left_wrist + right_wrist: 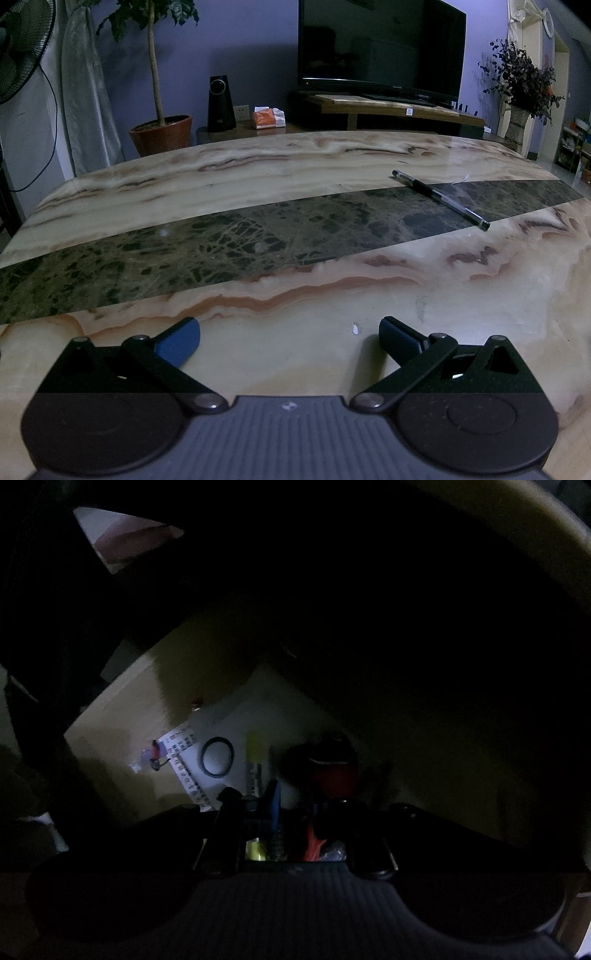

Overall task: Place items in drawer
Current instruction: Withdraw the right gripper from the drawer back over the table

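Hovering wide-jawed over the veined marble tabletop (295, 302), the left gripper (290, 338) idles while the right gripper (291, 805), jaws narrowed on something indistinct, dips into the dark wooden drawer (122, 716).

1. Ahead of your left gripper (290, 341), whose jaws stand wide apart, the counter (258, 184) lies bare right out to its far edge.
2. The only obstacle there is a pen (441, 199), lying flat well ahead and to the right of those jaws.
3. Your right gripper (291, 805) points into a dim drawer (122, 716); a dark mass looms above and to the right of its jaws.
4. Just ahead of those jaws the drawer floor is crowded: a yellow marker (253, 760), a black ring (218, 757) to its left, a red-and-black object (334, 768) to its right.
5. Further left, a pale patch of drawer floor shows bare.
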`<action>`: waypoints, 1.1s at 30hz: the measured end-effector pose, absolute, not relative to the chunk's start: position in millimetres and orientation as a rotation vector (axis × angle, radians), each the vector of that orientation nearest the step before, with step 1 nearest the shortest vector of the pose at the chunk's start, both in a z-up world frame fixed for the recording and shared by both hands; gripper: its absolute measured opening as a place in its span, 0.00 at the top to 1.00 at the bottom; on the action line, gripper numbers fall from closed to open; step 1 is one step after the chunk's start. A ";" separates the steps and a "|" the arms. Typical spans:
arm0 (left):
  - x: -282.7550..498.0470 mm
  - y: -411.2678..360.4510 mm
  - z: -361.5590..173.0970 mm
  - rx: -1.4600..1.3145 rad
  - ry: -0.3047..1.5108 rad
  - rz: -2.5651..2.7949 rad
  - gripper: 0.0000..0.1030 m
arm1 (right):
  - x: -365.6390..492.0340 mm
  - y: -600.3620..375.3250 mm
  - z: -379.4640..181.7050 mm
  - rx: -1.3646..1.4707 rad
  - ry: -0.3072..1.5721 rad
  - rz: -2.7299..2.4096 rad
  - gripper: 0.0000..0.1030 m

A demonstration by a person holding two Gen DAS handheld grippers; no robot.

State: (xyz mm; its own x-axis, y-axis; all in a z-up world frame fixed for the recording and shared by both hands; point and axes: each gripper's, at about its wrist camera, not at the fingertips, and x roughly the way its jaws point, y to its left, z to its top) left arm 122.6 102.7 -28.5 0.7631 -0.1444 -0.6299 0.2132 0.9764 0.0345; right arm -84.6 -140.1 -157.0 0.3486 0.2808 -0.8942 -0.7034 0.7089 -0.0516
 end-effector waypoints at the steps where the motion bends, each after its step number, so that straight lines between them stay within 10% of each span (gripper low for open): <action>1: 122.6 102.7 -28.5 0.106 0.675 -0.195 0.00 | -85.5 -141.5 -152.3 -0.473 1.025 0.677 0.81; 19: 122.5 102.7 -28.5 0.106 0.675 -0.195 0.00 | -48.9 -218.5 44.7 0.059 0.550 0.794 0.65; 33: 122.5 102.7 -28.5 0.106 0.675 -0.195 0.00 | 128.9 -200.5 1.3 0.042 0.604 0.359 0.65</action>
State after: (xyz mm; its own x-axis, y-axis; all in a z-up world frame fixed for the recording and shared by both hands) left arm 122.5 102.7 -28.5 0.7632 -0.1442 -0.6298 0.2132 0.9764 0.0347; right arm 128.9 -200.5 1.3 0.7632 0.3425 -0.5480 -0.3179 0.9373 0.1430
